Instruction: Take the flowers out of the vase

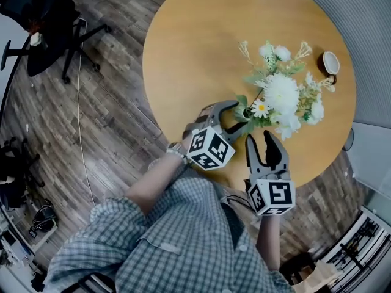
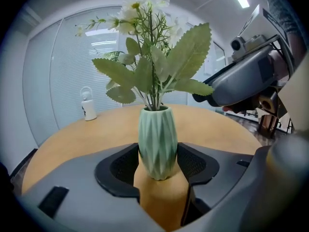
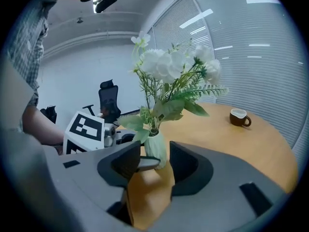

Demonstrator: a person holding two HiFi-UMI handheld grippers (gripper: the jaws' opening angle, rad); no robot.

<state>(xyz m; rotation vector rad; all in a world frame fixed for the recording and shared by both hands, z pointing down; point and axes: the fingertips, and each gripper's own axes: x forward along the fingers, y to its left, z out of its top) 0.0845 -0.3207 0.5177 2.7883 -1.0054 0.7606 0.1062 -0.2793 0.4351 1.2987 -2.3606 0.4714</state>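
Vase (image 2: 157,141) stands upright on the round desk (image 1: 195,47), near its front edge, w/ the flowers (image 1: 281,96) still in it. Left hand-held gripper (image 2: 158,154) is closed round the vase's lower body, pads against both sides, so it looks pinned to the desk. Right hand-held gripper (image 3: 155,164) is wide & empty, just short of the vase. Only the other gripper's jaw tip & the vase show thru its gap.

Handling, my read: bouquet looks artificial. It should be light, w/ thin stiff stems (image 2: 153,98) bunched tight at the neck, serrated fabric-like leaves (image 2: 188,62) & soft white blooms on top. Blooms & leaves would crush or slip, so the best hold is the stem bundle just above the rim, all stems together, then a straight pull up. Stems may bind in the narrow mouth & drag the vase, so the left hold matters.

Vase: pale green, faceted diamond ribbing, glazed look, prob. ceramic. That means hard, slick, breakable & easy to tip under top-heavy flowers. Desk: smooth light wood-look top. Brown cup (image 1: 330,63) sits well apart, nr the far edge.
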